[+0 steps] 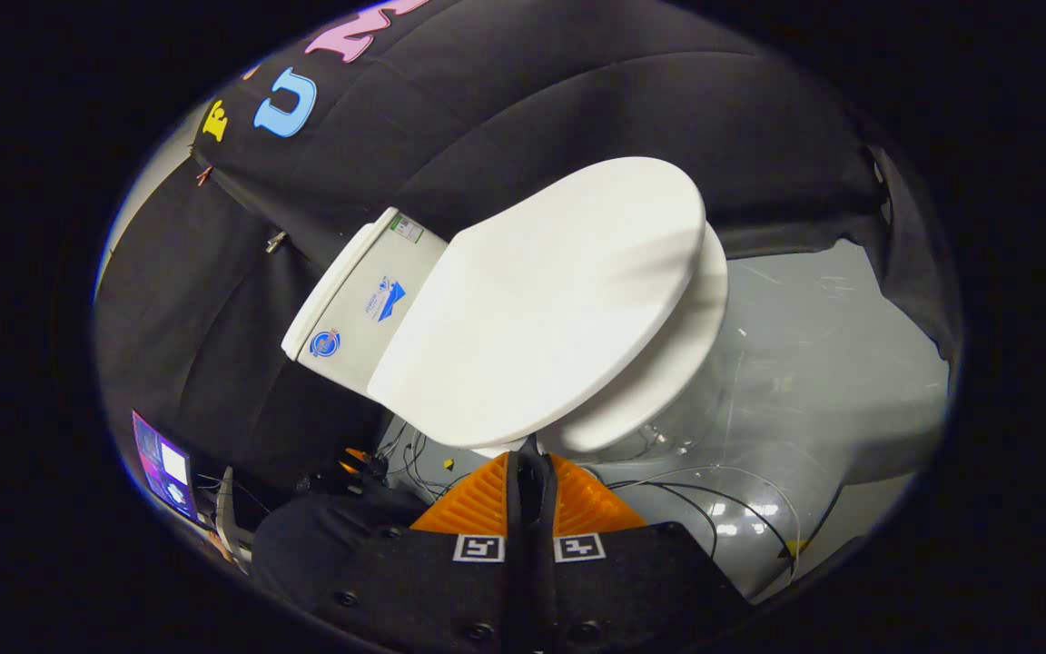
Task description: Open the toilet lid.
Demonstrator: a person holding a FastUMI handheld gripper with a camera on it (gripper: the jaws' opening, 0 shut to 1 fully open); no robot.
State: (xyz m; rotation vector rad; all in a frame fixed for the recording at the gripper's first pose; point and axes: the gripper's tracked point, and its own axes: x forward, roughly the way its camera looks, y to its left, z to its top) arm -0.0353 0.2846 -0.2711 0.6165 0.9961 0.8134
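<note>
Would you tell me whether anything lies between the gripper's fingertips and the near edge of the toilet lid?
In the gripper view nothing does: the gripper has its fingers closed together, tips just under the lifted edge of the toilet lid, with the seat below it.

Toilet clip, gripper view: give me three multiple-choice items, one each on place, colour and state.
1. Where is the lid relative to the tool?
A. just ahead of the fingers
B. clamped between them
C. behind the tank

2. What colour is the lid?
A. black
B. white
C. blue

3. How do the tool's fingers stand?
A. wide apart
B. together, holding nothing
C. pressed on a cable

Answers: 1 A, the lid's near edge lies just beyond the fingertips. 2 B, it matches the tank. 3 B, the fingers meet with nothing between.
</note>
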